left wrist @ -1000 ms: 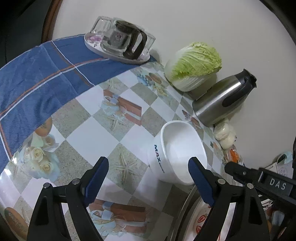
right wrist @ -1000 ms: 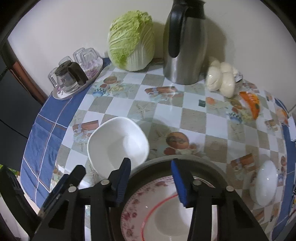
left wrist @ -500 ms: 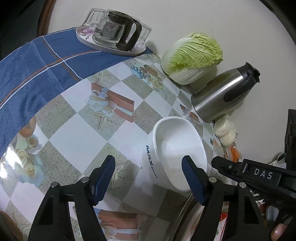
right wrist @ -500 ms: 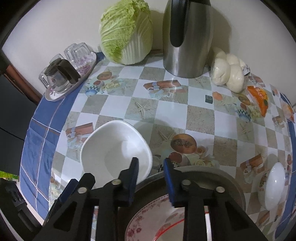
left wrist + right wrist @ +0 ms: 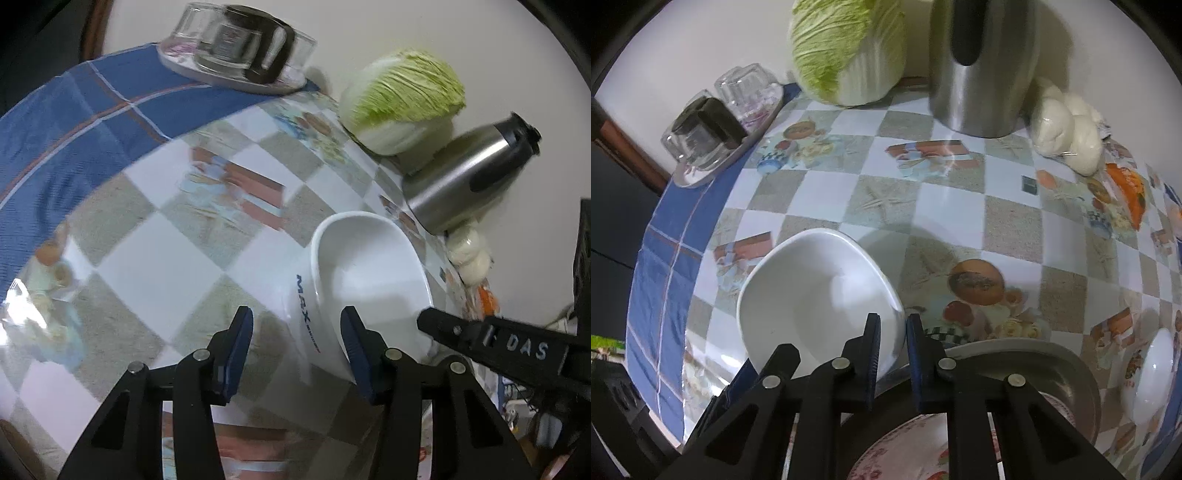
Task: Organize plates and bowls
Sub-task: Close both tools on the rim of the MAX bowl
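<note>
A: Right wrist view first: how is the right gripper set?

B: Its jaws are drawn in as narrow as they go, and the near rim of the white bowl is pinched between the blue pads, one pad inside the bowl, the other outside. The bowl is seen just ahead and to the left of the fingertips, on the checked tablecloth. Below and behind the claw, a grey basin is seen, with a flowered plate lying in it.

A: And the left gripper?

B: Its jaws are closing from a half-wide stance. The bowl's outer wall, where the blue lettering is printed, is straddled by the pads, but no firm press can be made out yet; the frame is blurred.

A: What could be spoiled from here?

B: The bowl is judged to be tilted already, held only by a thin rim on one side. If it is lifted before the left pads are seated, it could be swung or slipped from the smooth glaze. If the left jaws are closed off-centre, the bowl could be pushed against the basin's edge, which lies just beside it.

A: Anything else near?

B: A steel jug and a cabbage are stood well beyond the fingertips; they are not thought to be at risk.
</note>
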`<action>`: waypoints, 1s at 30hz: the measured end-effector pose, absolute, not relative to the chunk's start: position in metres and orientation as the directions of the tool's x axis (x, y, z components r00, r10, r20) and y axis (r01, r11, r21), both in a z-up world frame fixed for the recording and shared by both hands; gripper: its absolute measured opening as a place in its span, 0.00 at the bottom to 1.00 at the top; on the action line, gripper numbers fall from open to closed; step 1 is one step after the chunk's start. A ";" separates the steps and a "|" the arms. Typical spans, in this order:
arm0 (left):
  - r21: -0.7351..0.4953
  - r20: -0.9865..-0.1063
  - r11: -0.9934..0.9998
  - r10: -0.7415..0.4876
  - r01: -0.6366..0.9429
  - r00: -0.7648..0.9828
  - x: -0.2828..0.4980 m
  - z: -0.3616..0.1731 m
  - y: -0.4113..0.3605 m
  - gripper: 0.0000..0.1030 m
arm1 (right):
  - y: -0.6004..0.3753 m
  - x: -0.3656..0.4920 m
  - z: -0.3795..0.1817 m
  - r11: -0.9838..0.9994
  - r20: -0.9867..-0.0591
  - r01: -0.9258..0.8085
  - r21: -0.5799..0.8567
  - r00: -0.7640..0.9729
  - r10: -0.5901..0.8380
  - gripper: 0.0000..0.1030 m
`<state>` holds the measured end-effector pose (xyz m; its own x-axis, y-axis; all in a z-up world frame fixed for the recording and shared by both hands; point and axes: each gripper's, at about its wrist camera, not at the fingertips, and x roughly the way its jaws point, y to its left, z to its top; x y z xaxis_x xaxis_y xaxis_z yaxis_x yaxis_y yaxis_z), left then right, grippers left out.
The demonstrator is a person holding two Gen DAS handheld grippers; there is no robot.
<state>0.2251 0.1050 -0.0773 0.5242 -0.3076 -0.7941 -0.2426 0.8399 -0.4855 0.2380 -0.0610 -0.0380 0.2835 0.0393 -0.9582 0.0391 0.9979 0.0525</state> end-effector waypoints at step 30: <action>-0.510 -0.818 0.783 -0.312 -0.357 0.483 0.200 -0.097 0.167 0.24 | 0.022 0.202 -0.061 0.984 -0.966 -0.124 0.128 0.211 0.152 0.16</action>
<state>0.1995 0.1666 -0.0971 0.4830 -0.3123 -0.8181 -0.3572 0.7827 -0.5096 0.2021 0.0217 -0.0614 0.2107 0.1521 -0.9656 -0.1242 0.9840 0.1279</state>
